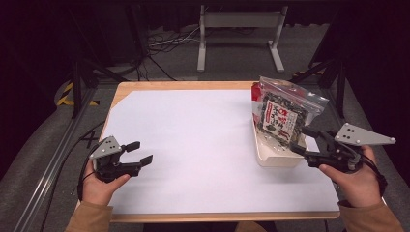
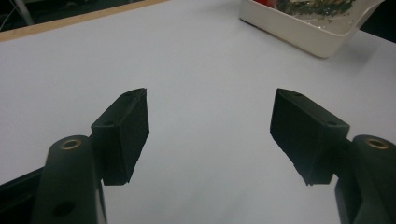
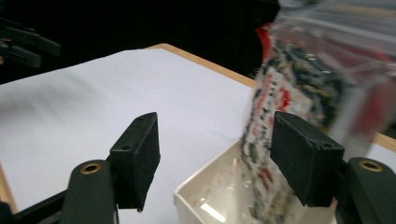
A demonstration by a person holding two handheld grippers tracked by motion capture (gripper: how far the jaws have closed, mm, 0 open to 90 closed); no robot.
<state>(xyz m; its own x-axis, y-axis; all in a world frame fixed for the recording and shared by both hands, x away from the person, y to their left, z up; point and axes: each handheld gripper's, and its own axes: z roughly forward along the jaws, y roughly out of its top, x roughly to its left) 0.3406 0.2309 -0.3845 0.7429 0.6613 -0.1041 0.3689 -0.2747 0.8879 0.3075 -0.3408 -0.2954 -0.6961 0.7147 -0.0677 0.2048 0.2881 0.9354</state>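
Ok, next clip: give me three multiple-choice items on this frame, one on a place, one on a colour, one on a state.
1. Where does the snack bag stand?
A. in the white tray
B. flat at the table's middle
C. on the floor

2. What colour is the sheet covering the table?
A. green
B. white
C. black

3. How are the right gripper jaws?
A. clamped on the bag
B. shut and empty
C. open

Answers: 1 A, the bag rises upright from the tray; 2 B, the sheet is white; 3 C, the jaws stand apart, pressing nothing.

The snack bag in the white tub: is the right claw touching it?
Apart. In the right gripper view, the right claw stands wide open, and the snack bag leans in the white tub beyond its pads.
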